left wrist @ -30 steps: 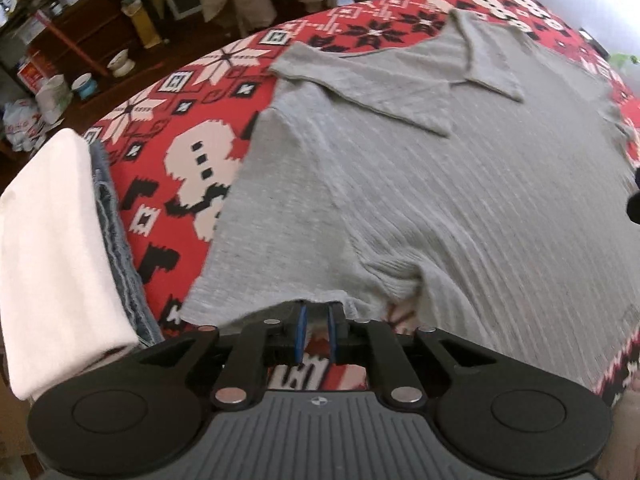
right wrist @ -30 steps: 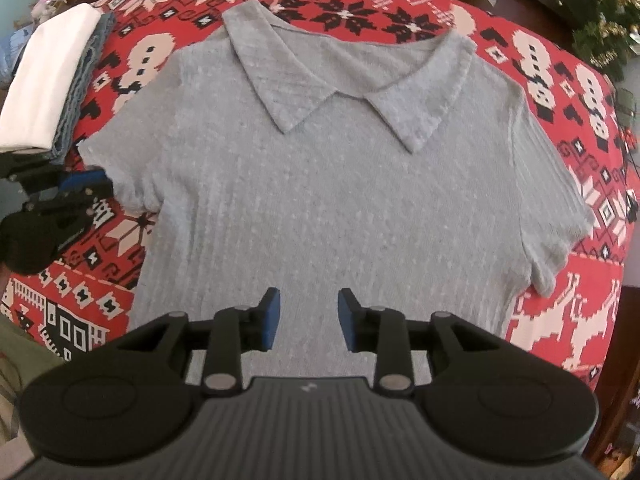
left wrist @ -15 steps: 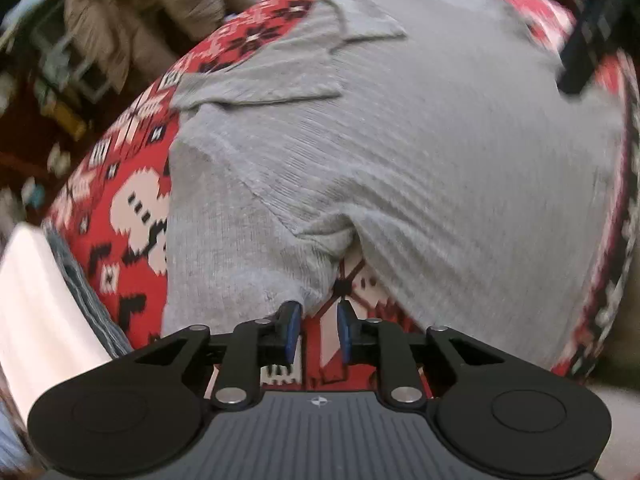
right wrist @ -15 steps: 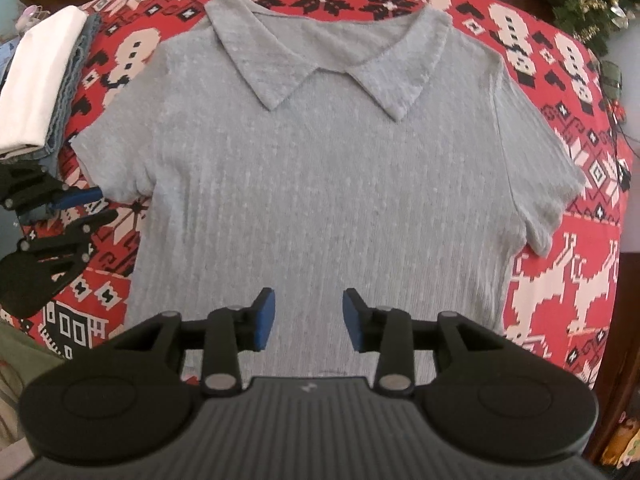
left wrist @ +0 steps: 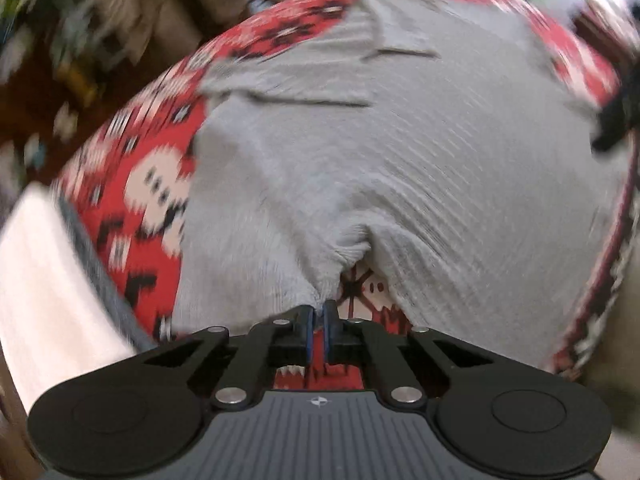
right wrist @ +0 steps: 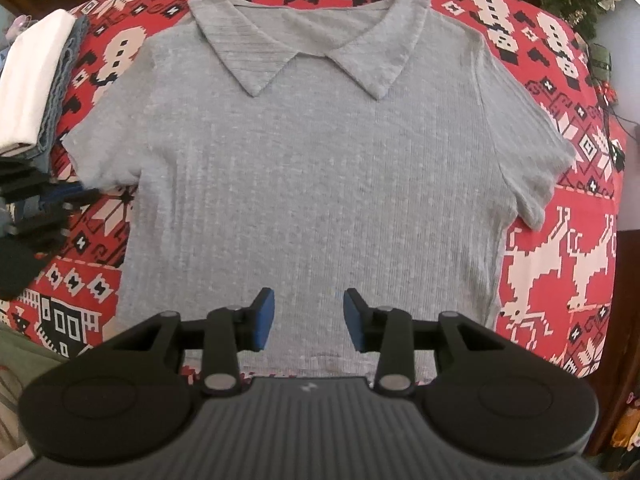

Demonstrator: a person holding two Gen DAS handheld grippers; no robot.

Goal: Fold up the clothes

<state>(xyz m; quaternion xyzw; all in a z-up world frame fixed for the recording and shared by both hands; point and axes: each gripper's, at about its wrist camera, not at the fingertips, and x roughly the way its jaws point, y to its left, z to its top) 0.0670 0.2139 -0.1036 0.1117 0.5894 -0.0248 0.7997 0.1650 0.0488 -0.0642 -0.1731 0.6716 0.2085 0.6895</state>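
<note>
Grey shirt [right wrist: 312, 168] flat on red cloth [right wrist: 560, 264]. L gripper [left wrist: 319, 316] fingers pinched on shirt sleeve hem – R gripper [right wrist: 308, 314] fingers apart over shirt's bottom hem, holding nothing.

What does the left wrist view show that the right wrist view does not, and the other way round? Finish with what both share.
Only the left wrist view, which is blurred, shows the left gripper from behind, its fingers nearly closed on the sleeve edge of the grey polo shirt.

Only the right wrist view shows the right gripper open above the hem, both sleeves, the whole collar, and the reindeer pattern.

Both show the shirt, the red patterned cloth and the folded white item on its stack.
</note>
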